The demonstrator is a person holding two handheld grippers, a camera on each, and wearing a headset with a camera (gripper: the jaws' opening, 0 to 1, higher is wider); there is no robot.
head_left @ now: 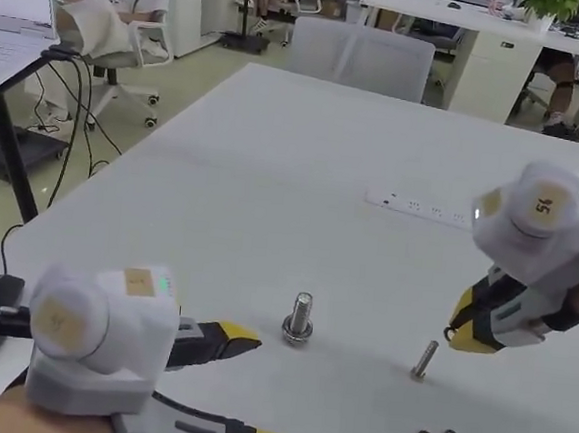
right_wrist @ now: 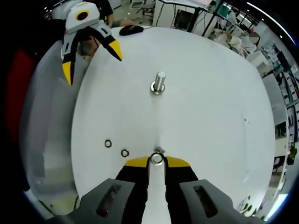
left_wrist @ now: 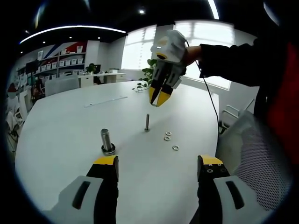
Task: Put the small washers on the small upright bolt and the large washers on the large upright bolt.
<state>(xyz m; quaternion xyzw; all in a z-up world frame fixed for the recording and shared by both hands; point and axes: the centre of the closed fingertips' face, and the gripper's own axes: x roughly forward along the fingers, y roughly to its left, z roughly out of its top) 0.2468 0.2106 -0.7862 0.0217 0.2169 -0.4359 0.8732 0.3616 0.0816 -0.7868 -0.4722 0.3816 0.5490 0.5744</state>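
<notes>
Your right gripper pinches a small washer just above the small bolt. Your left gripper gapes wide and empty. The large bolt looks loaded at its base. Three loose washers wait on the table nearby.

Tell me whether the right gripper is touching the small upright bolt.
Apart. The left gripper view shows the right gripper, shut on a small washer, above the small upright bolt, a clear gap below its jaw tips.

place: open-plan office | signs: white desks, office chairs, laptop, potted plant | far wall: probably storage shelves
</notes>
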